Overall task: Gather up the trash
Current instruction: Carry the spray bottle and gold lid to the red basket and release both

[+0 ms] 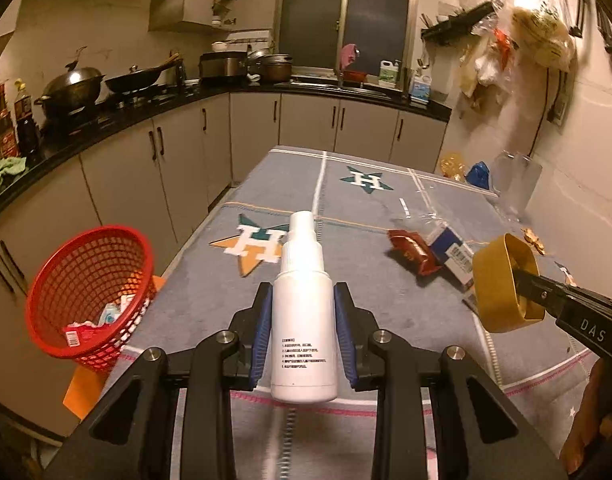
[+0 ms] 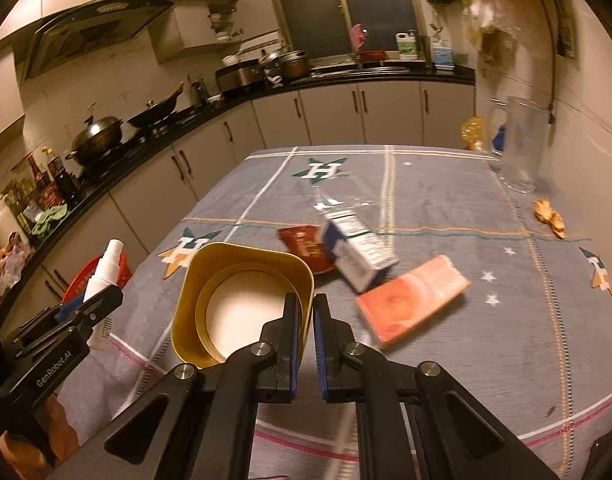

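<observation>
Both my tongs are loaded, so what matters now is where the red basket [image 1: 87, 300] lies from them — it sits off the table's edge, down and to the left of my left gripper [image 1: 301, 332], well below the level of the tabletop [image 1: 386, 184]. My left gripper is clamped on the white spray bottle [image 1: 303, 312], blue pads pressing its two flanks, and the bottle's long axis runs straight out along my fingers, nozzle end forward and away from me, base toward the camera. My right gripper [image 2: 306, 328] is pinched shut on the near wall of the gold tin [image 2: 241, 300], one finger inside the rim and one outside, so the tin hangs open-side toward me and to the left of my jaws. From the right wrist view the basket shows only as a red sliver beyond the bottle, past my left gripper; the left hand is plainly the nearer one, and I judge it should drop first, swinging left so the bottle clears the table edge. The right must then cross further left to follow. Still ahead of my right tongs on the cloth lie the blue-and-white carton [image 2: 358, 252], the red packet [image 2: 303, 246] just beyond it and the orange box [image 2: 412, 298] — all apart from either grip.
</observation>
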`<action>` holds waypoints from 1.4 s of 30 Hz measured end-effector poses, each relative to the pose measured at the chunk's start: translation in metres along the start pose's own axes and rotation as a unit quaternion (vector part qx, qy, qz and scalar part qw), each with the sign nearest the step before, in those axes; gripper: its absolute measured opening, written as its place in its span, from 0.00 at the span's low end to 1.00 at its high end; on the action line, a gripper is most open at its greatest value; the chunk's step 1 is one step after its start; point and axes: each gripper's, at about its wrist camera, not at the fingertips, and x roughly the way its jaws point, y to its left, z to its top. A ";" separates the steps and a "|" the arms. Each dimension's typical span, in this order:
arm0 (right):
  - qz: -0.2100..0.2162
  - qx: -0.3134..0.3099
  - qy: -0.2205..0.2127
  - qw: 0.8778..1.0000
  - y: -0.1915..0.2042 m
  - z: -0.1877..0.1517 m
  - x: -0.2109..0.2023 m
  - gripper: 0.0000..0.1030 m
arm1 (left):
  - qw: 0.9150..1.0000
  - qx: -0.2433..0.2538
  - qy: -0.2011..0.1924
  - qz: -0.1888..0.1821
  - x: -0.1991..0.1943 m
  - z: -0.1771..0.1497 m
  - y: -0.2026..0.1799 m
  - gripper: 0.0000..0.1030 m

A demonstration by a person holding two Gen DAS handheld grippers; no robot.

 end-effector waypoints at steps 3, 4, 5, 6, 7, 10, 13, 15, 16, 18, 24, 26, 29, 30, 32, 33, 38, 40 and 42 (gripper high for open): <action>0.005 -0.013 0.005 1.000 0.017 0.002 0.004 0.08 | 1.000 -0.014 -0.002 0.003 -0.002 0.000 0.015 0.28; 0.006 -0.018 0.006 1.000 0.023 0.002 0.006 0.08 | 1.000 -0.019 -0.002 0.004 -0.003 -0.001 0.021 0.28; 0.007 -0.021 0.007 1.000 0.025 0.003 0.006 0.08 | 1.000 -0.023 -0.003 0.005 -0.003 -0.001 0.027 0.28; 0.010 -0.026 0.009 1.000 0.032 0.004 0.009 0.08 | 1.000 -0.026 -0.003 0.006 -0.003 -0.001 0.032 0.28; 0.012 -0.029 0.011 0.999 0.036 0.004 0.010 0.08 | 1.000 -0.029 -0.003 0.007 -0.004 -0.003 0.035 0.28; 0.020 -0.038 0.021 0.999 0.050 0.005 0.017 0.08 | 0.999 -0.039 -0.004 0.011 -0.004 -0.003 0.050 0.28; 0.029 -0.047 0.030 0.998 0.064 0.007 0.025 0.08 | 0.999 -0.050 -0.004 0.020 -0.003 -0.002 0.067 0.28; 0.037 -0.054 0.035 0.997 0.075 0.010 0.029 0.08 | 0.998 -0.058 -0.005 0.026 -0.004 -0.002 0.078 0.28; 0.042 -0.058 0.037 0.997 0.081 0.012 0.032 0.08 | 0.998 -0.062 -0.007 0.032 -0.005 -0.001 0.086 0.28; 0.053 -0.062 0.041 0.996 0.089 0.015 0.036 0.08 | 0.997 -0.069 -0.013 0.043 -0.009 0.001 0.099 0.28; 0.095 -0.078 0.058 0.991 0.132 0.026 0.055 0.08 | 0.993 -0.087 -0.012 0.074 -0.012 0.006 0.145 0.28; 0.105 -0.087 0.061 0.989 0.148 0.031 0.063 0.08 | 0.992 -0.096 -0.008 0.083 -0.008 0.006 0.160 0.28; 0.126 -0.096 0.072 0.985 0.171 0.036 0.078 0.08 | 0.990 -0.102 0.003 0.099 -0.001 0.006 0.182 0.28; 0.131 -0.099 0.078 0.983 0.181 0.037 0.084 0.08 | 0.989 -0.105 0.005 0.100 0.002 0.006 0.187 0.28; 0.145 -0.097 0.092 0.980 0.195 0.038 0.098 0.08 | 0.988 -0.112 0.014 0.102 0.010 0.006 0.201 0.28; 0.152 -0.097 0.097 0.979 0.202 0.038 0.104 0.08 | 0.987 -0.113 0.020 0.109 0.015 0.006 0.209 0.28; 0.179 -0.101 0.127 0.970 0.240 0.038 0.138 0.08 | 0.984 -0.125 0.040 0.125 0.032 0.002 0.232 0.28; 0.182 -0.103 0.133 0.969 0.252 0.037 0.149 0.08 | 0.983 -0.130 0.048 0.123 0.039 -0.002 0.240 0.28; 0.185 -0.111 0.138 0.967 0.266 0.035 0.160 0.08 | 0.981 -0.133 0.053 0.127 0.043 -0.006 0.244 0.28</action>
